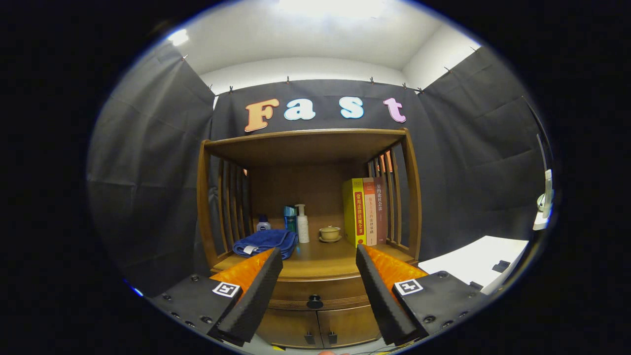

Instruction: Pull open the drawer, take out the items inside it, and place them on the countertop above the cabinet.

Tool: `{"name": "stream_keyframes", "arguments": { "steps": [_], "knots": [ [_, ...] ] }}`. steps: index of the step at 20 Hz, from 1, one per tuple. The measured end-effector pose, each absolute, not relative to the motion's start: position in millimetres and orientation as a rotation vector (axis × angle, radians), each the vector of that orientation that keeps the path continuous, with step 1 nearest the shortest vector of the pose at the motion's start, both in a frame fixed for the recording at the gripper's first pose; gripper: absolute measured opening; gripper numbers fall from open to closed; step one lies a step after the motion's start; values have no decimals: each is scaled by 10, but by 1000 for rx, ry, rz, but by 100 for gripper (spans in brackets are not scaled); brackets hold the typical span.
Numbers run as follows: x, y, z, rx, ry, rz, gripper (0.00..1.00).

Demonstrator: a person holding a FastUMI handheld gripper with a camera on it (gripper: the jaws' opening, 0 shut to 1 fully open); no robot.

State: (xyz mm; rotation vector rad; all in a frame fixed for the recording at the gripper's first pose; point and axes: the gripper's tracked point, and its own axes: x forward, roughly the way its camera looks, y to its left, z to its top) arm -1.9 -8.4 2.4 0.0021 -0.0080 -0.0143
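Facing the cabinet [308, 207], nothing is done yet: the drawer [315, 291] is closed below the countertop [320, 259], its knob [314, 301] untouched. The gripper [319, 256] fingers stand apart, empty, drawer between them.

Light source: overhead, a bright blown-out patch on the ceiling [330, 7], a second small glare spot further left.
Overall level: moderate; the black cloth walls soak up light and read dark grey.
Shadows: underside of the cabinet [308, 207] top shelf is dim; back panel darker than the countertop [320, 261], which catches a soft sheen.
Distortion: strong fisheye; cabinet posts and wall folds bow outward, worst toward the rim.
Focus: centre sharp, book spines [366, 211] legible; the gripper [319, 256], fingers spread wide with nothing between them, is slightly soft up close.
Edge artefact: thin blue fringe along the rim.
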Motion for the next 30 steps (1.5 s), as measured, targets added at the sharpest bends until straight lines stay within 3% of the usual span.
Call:
{"name": "stream_keyframes", "arguments": {
  "steps": [30],
  "knots": [
    [37, -56, -124, 0, 15, -11, 98]
  ]
}}
